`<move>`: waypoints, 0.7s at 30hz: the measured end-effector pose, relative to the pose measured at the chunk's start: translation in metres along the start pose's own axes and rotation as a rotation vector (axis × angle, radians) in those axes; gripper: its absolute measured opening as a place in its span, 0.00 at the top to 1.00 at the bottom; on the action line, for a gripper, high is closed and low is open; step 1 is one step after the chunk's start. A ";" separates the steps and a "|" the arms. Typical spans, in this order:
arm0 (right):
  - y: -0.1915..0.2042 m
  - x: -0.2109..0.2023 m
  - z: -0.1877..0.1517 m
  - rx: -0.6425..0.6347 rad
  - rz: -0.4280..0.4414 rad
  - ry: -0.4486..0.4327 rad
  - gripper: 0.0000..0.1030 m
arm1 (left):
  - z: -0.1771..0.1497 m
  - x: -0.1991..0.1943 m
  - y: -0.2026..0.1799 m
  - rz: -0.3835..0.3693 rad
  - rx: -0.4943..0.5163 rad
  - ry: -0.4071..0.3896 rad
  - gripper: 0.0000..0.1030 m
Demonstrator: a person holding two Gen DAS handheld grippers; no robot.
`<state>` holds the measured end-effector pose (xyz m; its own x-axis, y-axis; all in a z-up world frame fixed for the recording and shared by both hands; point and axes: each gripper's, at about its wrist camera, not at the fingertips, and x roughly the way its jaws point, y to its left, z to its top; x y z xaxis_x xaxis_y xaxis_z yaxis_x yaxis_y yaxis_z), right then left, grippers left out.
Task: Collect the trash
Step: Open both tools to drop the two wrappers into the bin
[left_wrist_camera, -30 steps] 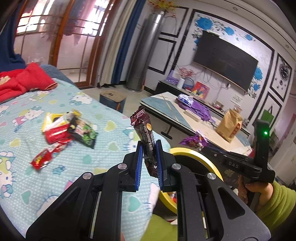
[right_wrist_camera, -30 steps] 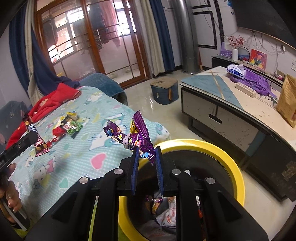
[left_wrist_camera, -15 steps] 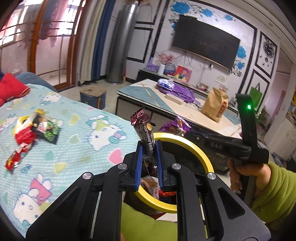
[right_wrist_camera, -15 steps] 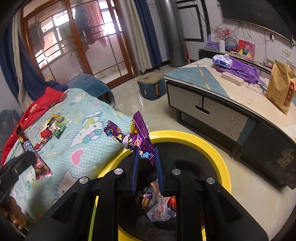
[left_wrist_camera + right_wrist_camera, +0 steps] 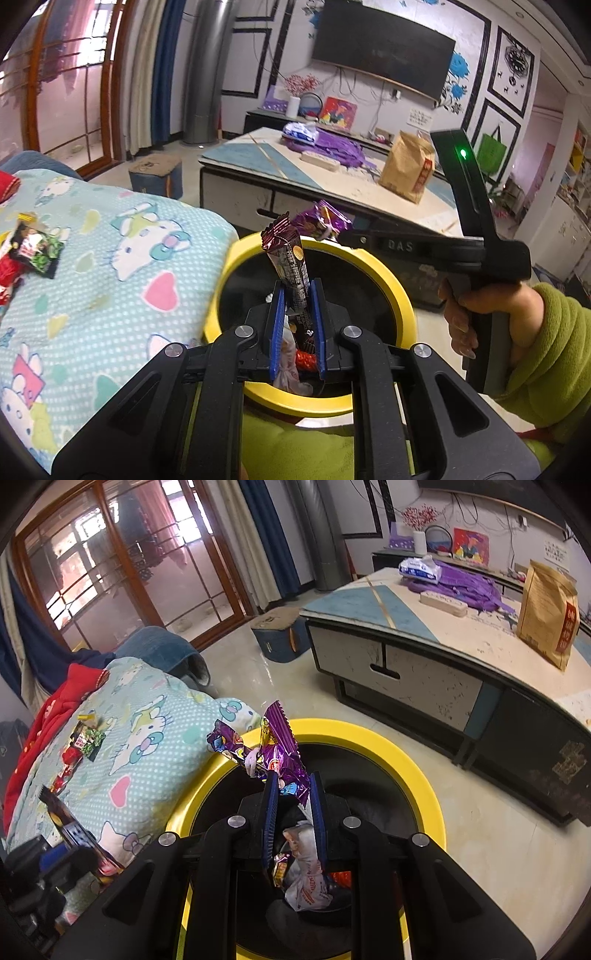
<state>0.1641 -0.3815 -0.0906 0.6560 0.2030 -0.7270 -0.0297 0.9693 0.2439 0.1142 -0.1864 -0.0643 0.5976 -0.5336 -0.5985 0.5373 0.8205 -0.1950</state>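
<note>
over the yellow rim of the bin (image 5: pixel 397 291), in the left wrist view, the left gripper (image 5: pixel 297 295) is seen nearly closed, its blue pads pinching a dark brown wrapper (image 5: pixel 290 260) that stands upright between them. a second ago this gripper was above the bed cover; it has since been carried across and lowered, so the bin mouth now lies straight beneath the wrapper. the right gripper (image 5: pixel 349 230) is seen side-on beyond, held by a hand (image 5: pixel 480 314) in a green sleeve, with a purple wrapper (image 5: pixel 321 218) at its tip. more wrappers (image 5: pixel 29 251) are left near the far left edge of the bed cover (image 5: pixel 110 280).

in the right wrist view, the right gripper (image 5: pixel 291 794) is likewise nearly closed, clamped on the purple wrapper (image 5: pixel 275 753), and has been brought further over the bin (image 5: pixel 413 771), whose contents (image 5: pixel 306 882) now show between the fingers. both pieces are judged ready for release. the opening is wide, with free room all round the jaws; only the bed cover's (image 5: pixel 147 768) near corner presses against the rim on the left. the remaining wrappers (image 5: pixel 83 742) lie well apart, so another reach across the bed will be needed.
</note>
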 end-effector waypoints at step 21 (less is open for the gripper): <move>-0.032 0.011 -0.001 0.141 -0.001 0.024 0.60 | -0.006 0.037 -0.008 -0.024 -0.002 0.096 0.45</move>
<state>0.1714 -0.4098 -0.1070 0.6378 0.2072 -0.7418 0.0785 0.9406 0.3303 0.1282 -0.2118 -0.0899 0.5248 -0.5308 -0.6654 0.5492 0.8084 -0.2118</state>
